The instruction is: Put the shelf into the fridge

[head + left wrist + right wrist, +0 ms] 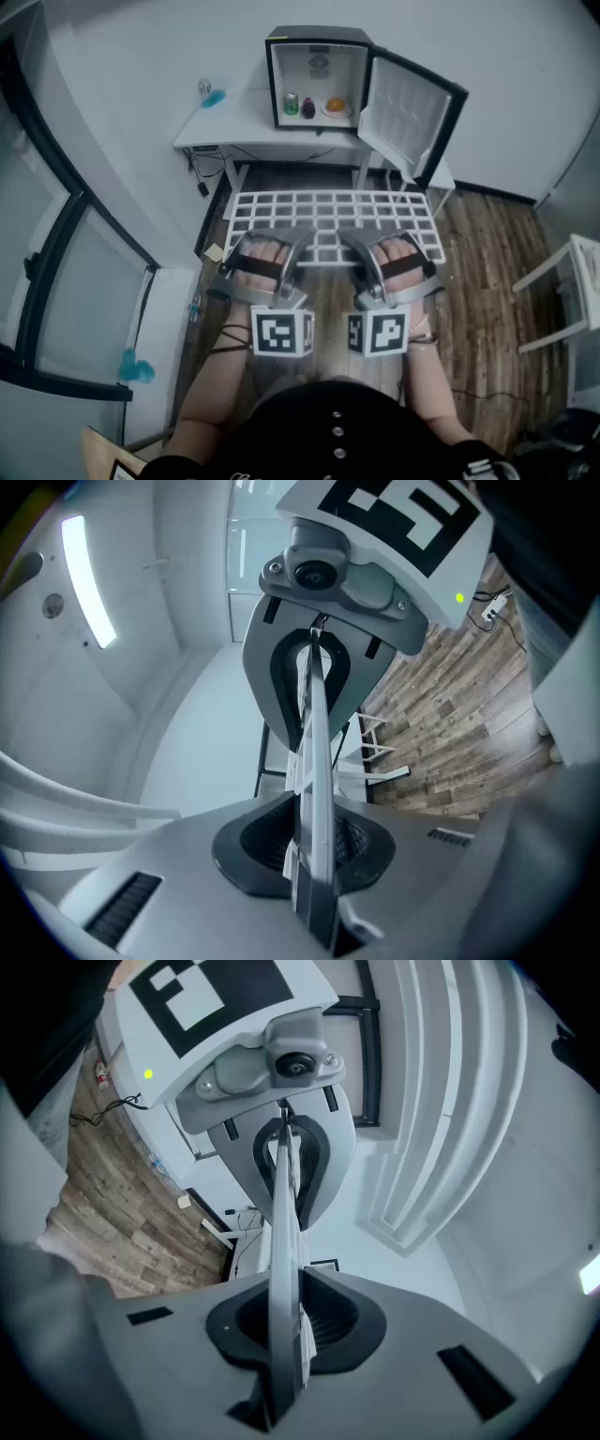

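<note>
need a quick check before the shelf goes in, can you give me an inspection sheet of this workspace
surface: white table carries the mini fridge, whose door is open
job's things: white wire shelf is held in the air in front of the fridge, not yet inside
clutter: green can, dark item and orange item on the fridge floor; teal object on the table's left end
grippers: left gripper and right gripper are each shut on the shelf's near edge
cables: dark leads hang under the table's left side
surroundings: wood floor, glass partition at left, white furniture at right
</note>
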`<state>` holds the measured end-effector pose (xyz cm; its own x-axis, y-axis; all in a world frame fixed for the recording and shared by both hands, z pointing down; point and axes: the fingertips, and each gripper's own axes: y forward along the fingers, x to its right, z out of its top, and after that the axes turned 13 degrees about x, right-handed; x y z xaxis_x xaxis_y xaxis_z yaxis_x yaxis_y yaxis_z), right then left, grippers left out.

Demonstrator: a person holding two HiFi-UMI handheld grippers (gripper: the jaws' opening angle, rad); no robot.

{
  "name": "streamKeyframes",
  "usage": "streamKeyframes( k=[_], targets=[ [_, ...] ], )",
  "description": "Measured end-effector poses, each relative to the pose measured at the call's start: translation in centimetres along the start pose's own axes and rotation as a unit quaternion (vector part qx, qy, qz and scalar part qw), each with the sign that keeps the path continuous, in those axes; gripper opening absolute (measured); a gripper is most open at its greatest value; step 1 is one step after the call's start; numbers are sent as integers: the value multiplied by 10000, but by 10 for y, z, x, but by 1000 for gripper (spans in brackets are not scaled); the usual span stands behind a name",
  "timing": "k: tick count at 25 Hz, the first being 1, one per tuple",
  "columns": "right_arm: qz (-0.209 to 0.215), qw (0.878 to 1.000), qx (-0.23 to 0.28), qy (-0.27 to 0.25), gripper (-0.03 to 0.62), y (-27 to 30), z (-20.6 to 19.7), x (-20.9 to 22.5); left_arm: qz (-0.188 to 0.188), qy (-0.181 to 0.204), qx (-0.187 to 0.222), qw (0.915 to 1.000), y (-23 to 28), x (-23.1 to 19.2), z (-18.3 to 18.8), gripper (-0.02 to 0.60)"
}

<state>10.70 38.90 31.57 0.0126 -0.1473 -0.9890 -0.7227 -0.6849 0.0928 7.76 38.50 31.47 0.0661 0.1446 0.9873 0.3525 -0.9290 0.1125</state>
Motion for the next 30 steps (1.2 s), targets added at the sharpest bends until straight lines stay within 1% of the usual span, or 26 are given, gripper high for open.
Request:
streamKeyframes(
  k=[4, 9, 14, 20, 25, 27, 30],
  targets=[
    [-55, 9999, -66, -61, 34, 11, -8, 4, 121, -29, 65, 9999, 12, -3, -5, 37],
    [38, 10000, -84, 25, 34, 15, -10, -5, 42, -90, 84, 9999, 15, 7, -8, 37],
    [11, 9999, -95, 52, 34, 17, -11, -5, 47, -16, 99, 9999, 17, 5, -10, 37],
    [-89, 9997, -148, 150, 35, 27, -11, -2, 3, 127, 209, 9997, 21, 3, -18, 37],
    [-206, 9995, -237, 106, 35, 37, -11, 1, 80, 8, 323, 9994, 25, -3, -26, 37],
    [-238, 9992, -295, 114, 35, 38, -12, 0, 112, 24, 368, 9993, 26, -4, -27, 37],
    [-253, 9989, -381, 135, 35, 43, -12, -3, 45, 39, 427, 9991, 28, 0, -32, 38]
  ],
)
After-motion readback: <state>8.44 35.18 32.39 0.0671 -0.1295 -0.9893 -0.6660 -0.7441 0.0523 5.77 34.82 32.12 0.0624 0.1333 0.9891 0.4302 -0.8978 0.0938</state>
